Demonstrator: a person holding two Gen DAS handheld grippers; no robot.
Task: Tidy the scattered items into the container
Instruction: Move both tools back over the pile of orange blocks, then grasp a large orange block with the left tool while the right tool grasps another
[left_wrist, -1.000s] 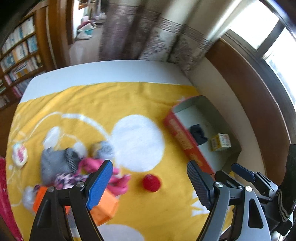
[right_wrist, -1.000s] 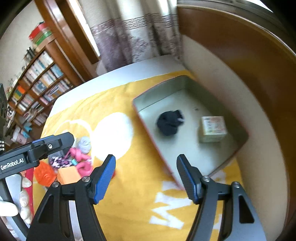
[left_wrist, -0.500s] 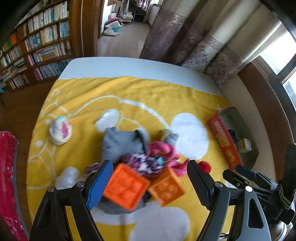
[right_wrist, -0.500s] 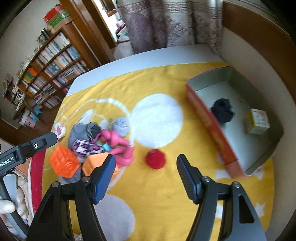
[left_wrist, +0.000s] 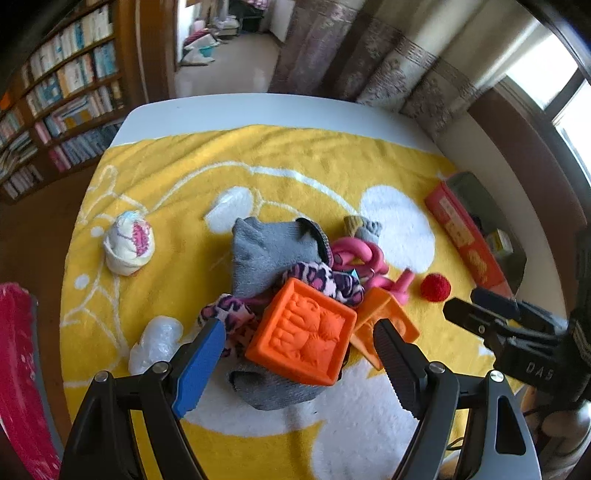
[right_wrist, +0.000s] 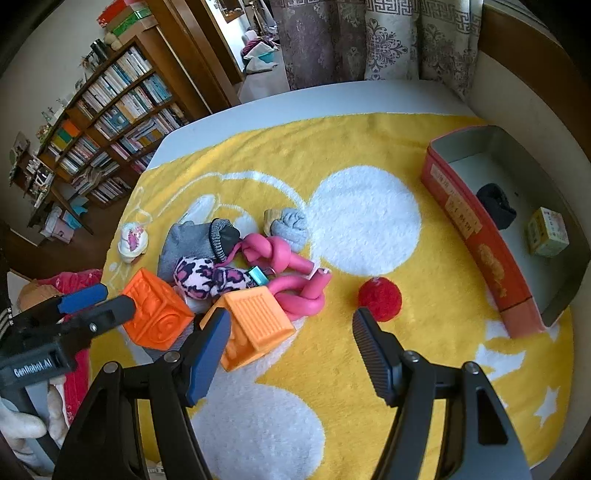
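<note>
A pile of items lies on the yellow blanket: a dark orange cube (left_wrist: 301, 338) (right_wrist: 155, 314), a lighter orange cube (left_wrist: 384, 314) (right_wrist: 253, 321), a grey sock (left_wrist: 269, 247), a leopard-print cloth (right_wrist: 210, 277), a pink knotted toy (right_wrist: 291, 266) and a red ball (left_wrist: 436, 287) (right_wrist: 379, 298). The red-sided container (right_wrist: 480, 240) (left_wrist: 465, 236) at the right holds a black sock (right_wrist: 495, 203) and a small box (right_wrist: 548, 232). My left gripper (left_wrist: 295, 350) is open around the dark orange cube. My right gripper (right_wrist: 291, 343) is open above the blanket between the lighter cube and the ball.
A white and pink rolled sock (left_wrist: 127, 243) and a clear plastic bag (left_wrist: 157, 341) lie left of the pile. A small grey sock roll (right_wrist: 290, 223) sits behind the pink toy. Bookshelves (right_wrist: 110, 110) stand at the left, curtains at the back.
Both grippers have swung left from the container towards the pile and come lower. The left gripper's open jaws now flank the dark orange cube. Both grippers stay open.
</note>
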